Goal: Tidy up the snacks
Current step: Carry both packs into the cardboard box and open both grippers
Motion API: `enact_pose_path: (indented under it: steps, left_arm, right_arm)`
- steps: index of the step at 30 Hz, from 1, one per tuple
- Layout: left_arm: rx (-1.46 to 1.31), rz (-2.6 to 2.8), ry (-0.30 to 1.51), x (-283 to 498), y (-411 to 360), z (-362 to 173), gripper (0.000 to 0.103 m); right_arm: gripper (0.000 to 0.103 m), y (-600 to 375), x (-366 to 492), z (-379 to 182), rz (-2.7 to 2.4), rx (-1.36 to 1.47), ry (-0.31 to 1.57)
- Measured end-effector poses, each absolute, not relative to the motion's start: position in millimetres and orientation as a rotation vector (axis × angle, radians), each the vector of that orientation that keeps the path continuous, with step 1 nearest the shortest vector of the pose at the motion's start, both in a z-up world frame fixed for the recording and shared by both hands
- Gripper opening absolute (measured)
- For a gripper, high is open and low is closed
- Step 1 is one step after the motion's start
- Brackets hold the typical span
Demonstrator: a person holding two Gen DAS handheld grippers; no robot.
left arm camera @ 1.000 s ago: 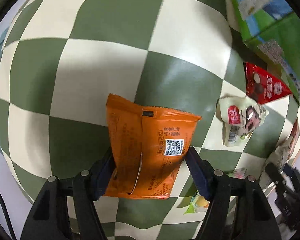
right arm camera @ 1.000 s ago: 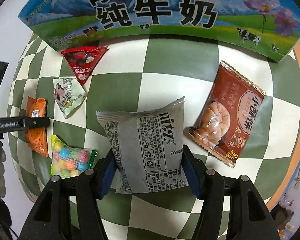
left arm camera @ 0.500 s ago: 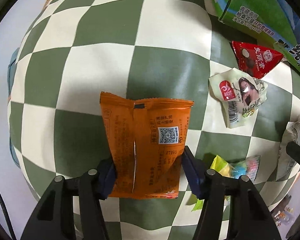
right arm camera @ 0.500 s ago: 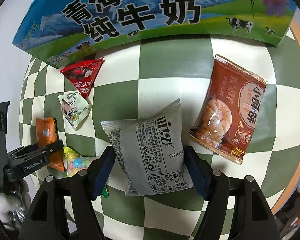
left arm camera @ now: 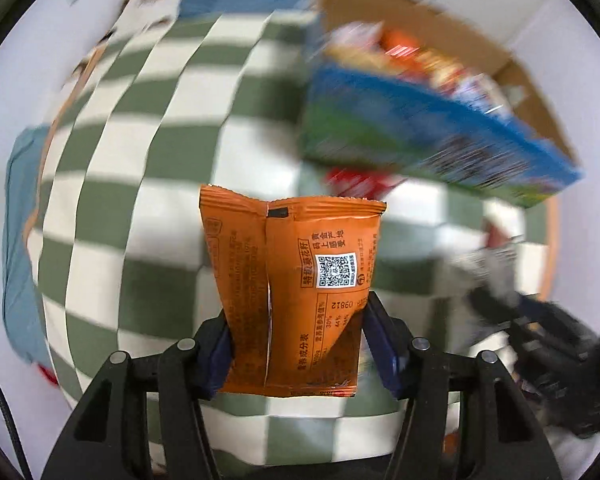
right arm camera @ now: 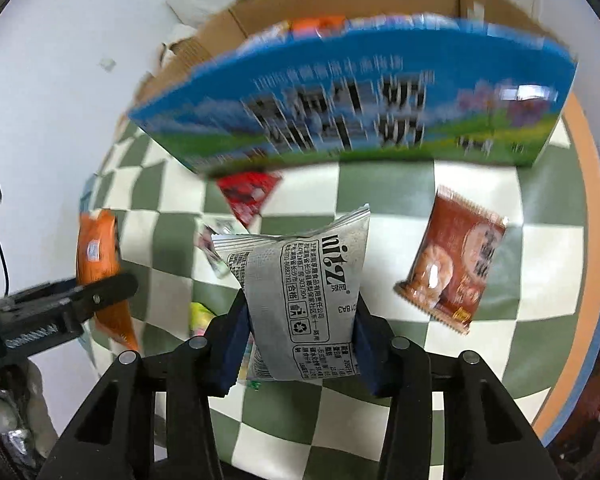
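Left wrist view: left hand-held gripper (left arm camera: 296,344) is clamped on the orange snack packet (left arm camera: 296,280), held by its lower half and lifted off the checkered table (left arm camera: 148,152). Right hand-held gripper (right arm camera: 300,344) is clamped the same way on the grey snack packet (right arm camera: 304,304). Open milk box (right arm camera: 360,112) sits ahead of both, already holding snacks.

Judgement: step in hand is carry-to-box. Both packets are soft and held low, so tops may flop; clear the near wall fully before opening the jaws. Drop one at a time so the grippers don't collide over the opening. Brown packet (right arm camera: 452,276) and red packet (right arm camera: 248,192) remain on the table near the box.
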State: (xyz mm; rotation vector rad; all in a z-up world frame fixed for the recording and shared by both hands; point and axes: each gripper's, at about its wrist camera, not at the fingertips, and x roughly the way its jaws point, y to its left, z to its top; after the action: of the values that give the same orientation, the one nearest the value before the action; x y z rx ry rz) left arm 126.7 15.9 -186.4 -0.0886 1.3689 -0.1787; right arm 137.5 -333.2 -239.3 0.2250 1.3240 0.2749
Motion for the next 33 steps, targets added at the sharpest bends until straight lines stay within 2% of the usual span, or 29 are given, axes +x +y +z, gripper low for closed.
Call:
enact_pose_path:
  steps: [3, 7, 13, 20, 27, 33]
  left_arm:
    - [-0.066, -0.22, 1.327, 168, 14, -152, 0.056]
    - [-0.094, -0.244, 1.341, 186, 4, -143, 0.056]
    - [-0.098, -0.317, 1.296, 215, -15, -117, 0.056]
    - [-0.082, -0.371, 1.222, 279, -60, -81, 0.056]
    - [-0.246, -0.399, 1.404, 361, -88, -121, 0.056]
    - [-0.285, -0.382, 1.551, 392, -104, -169, 0.056]
  right_arm:
    - [0.049, -344, 144, -239, 0.272, 0.235, 1.329]
    - [0.048, -358, 147, -236, 0.261, 0.313, 1.311]
    - [0.048, -396, 159, -175, 0.263, 0.411, 1.194]
    - [0.048, -434, 215, -115, 0.204, 0.36, 1.061]
    - [0.048, -449, 281, -129, 0.155, 0.281, 1.142]
    - [0.048, -453, 307, -158, 0.137, 0.256, 1.246]
